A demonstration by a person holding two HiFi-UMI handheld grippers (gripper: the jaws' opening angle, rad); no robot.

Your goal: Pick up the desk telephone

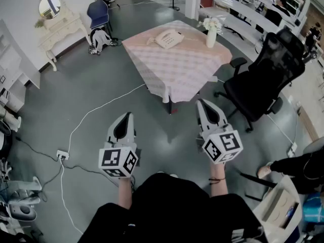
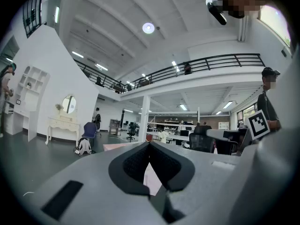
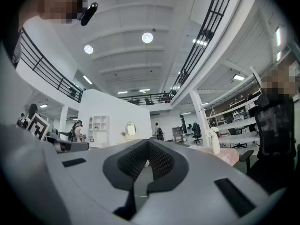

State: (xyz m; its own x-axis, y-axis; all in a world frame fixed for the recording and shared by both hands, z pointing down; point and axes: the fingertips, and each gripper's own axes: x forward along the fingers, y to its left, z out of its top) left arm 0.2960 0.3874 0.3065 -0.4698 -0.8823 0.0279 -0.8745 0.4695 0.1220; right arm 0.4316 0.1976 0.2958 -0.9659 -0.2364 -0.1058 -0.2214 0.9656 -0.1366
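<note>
Your left gripper (image 1: 128, 116) and right gripper (image 1: 202, 104) are both closed and empty. The desk telephone (image 1: 168, 38) sits well apart, upper centre, slightly nearer your right.

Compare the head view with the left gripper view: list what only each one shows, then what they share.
Only the head view: the desk telephone on the pink-clothed table, and a power strip with its white cable on the floor.
Only the left gripper view: the ceiling lights and the balcony railing.
Both: the white dresser with its oval mirror, the blue chair and the black office chair.
</note>
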